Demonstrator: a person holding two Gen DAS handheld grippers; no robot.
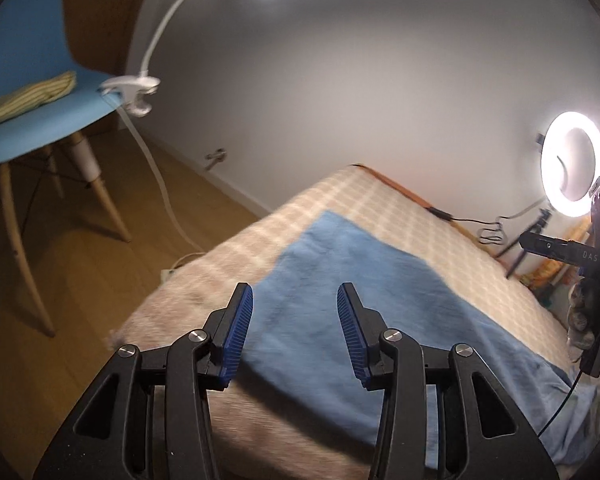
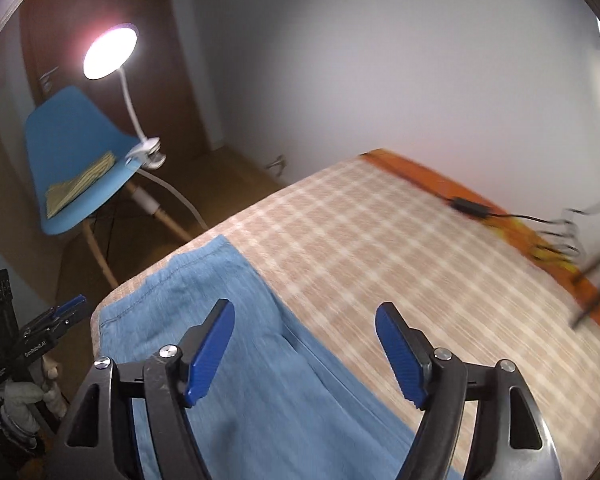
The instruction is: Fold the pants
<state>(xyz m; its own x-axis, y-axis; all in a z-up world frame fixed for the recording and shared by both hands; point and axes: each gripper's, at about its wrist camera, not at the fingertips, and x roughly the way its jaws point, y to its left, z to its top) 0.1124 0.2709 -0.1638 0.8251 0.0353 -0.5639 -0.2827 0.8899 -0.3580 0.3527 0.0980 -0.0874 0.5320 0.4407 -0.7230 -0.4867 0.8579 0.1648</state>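
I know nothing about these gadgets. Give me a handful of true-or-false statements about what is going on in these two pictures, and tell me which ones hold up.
1. The blue pants lie on a checked bed cover. True.
2. The left gripper is clamped on the pants. False: its jaws stand apart, with nothing pinched between them.
3. The right gripper is open. True: no cloth is between its pads.
4. The chair beside the bed is red. False: it is blue, with pale wooden legs.
5. A striped folded cloth lies on the chair seat. True.
6. The clip-on lamp is switched off. False: it glows brightly.
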